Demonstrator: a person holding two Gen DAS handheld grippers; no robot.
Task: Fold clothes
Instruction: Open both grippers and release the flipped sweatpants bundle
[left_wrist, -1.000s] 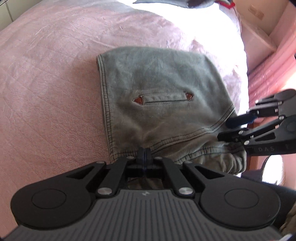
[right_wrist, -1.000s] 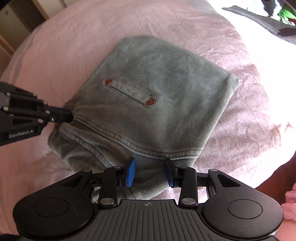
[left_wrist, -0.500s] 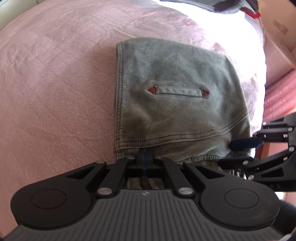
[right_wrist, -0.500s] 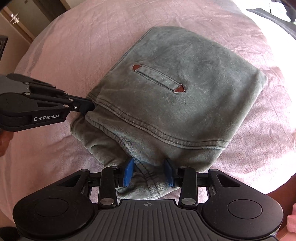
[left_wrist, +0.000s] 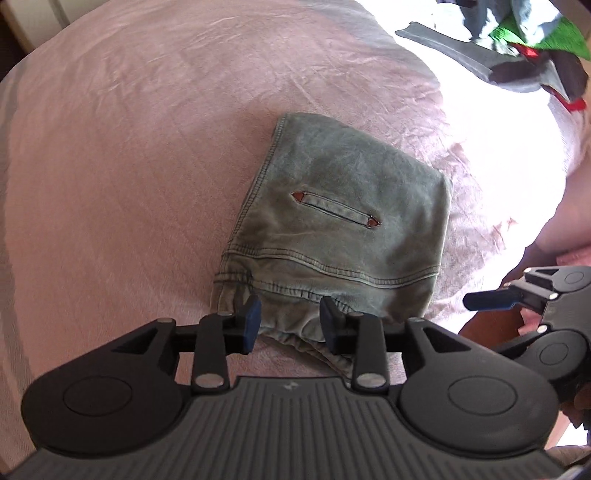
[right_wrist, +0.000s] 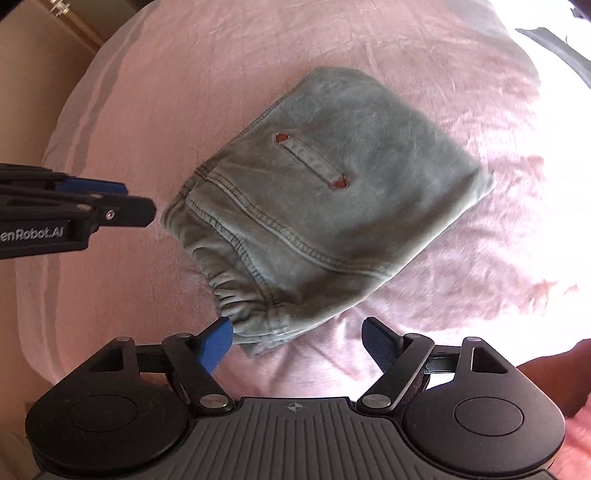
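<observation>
A grey-green folded pair of pants (left_wrist: 343, 229) with a welt pocket and brown corner tabs lies flat on the pink bedspread (left_wrist: 129, 166); it also shows in the right wrist view (right_wrist: 332, 206). My left gripper (left_wrist: 290, 325) is open, its blue pads either side of the elastic waistband edge, not clamped. My right gripper (right_wrist: 299, 339) is wide open just in front of the waistband corner, holding nothing. The left gripper appears at the left of the right wrist view (right_wrist: 122, 206), the right gripper at the right of the left wrist view (left_wrist: 491, 299).
A heap of other clothes (left_wrist: 517, 55), dark grey, green and red, lies at the far right of the bed. The bedspread (right_wrist: 129, 110) stretches wide to the left. The bed's near edge runs just right of the pants.
Both grippers have opened and let go of the waistband. Both have drawn back from the pants, which now lie flat on the bed.
</observation>
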